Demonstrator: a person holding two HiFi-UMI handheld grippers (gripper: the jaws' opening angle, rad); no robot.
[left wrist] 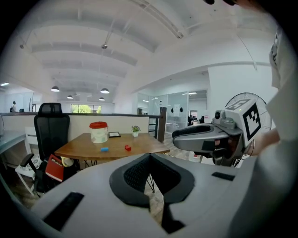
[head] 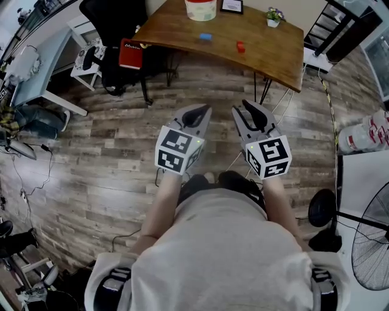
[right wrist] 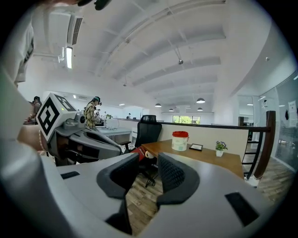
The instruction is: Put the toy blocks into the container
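Blue block and red block lie on the wooden table, near the red-lidded container, all well ahead of you. Red lies ahead of your right gripper, whose jaws are parted and empty. Blue, long axis crosswise, lies ahead of your left gripper, whose jaws are pressed together on nothing.

The container on the table is cut off by the head view's top edge, as is a small frame; a floor fan runs off the right edge.
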